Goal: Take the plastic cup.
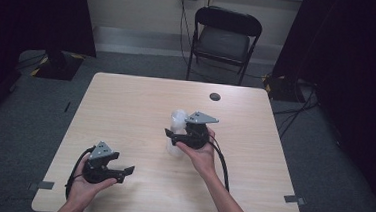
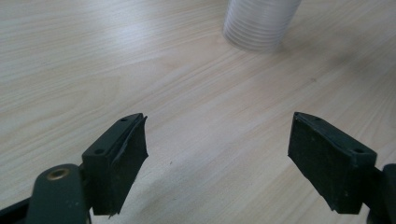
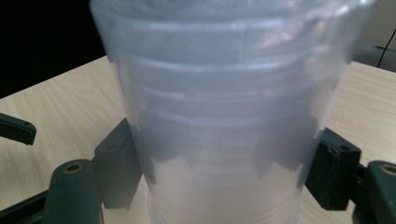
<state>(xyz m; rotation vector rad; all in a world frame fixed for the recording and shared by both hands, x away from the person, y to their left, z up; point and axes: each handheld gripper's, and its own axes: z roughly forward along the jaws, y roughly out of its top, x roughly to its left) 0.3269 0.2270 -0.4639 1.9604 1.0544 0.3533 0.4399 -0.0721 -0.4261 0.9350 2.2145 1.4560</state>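
A stack of translucent plastic cups point(image 1: 177, 121) stands near the middle of the wooden table point(image 1: 126, 101). My right gripper point(image 1: 171, 137) comes at it from the right, and its jaws press against both sides of the stack point(image 3: 224, 93). In the right gripper view, the right gripper point(image 3: 224, 175) has one pad on each flank of the cups. My left gripper point(image 1: 127, 172) rests low at the table's front left, open and holding nothing. In the left gripper view, the left gripper point(image 2: 217, 158) has its jaws wide apart over bare wood, with the cup stack point(image 2: 259, 23) farther ahead.
A black folding chair point(image 1: 226, 38) stands beyond the table's far edge. A dark round cable hole point(image 1: 214, 96) sits in the tabletop near the back. One jaw of the left gripper point(image 3: 16, 128) pokes in at the left of the right gripper view.
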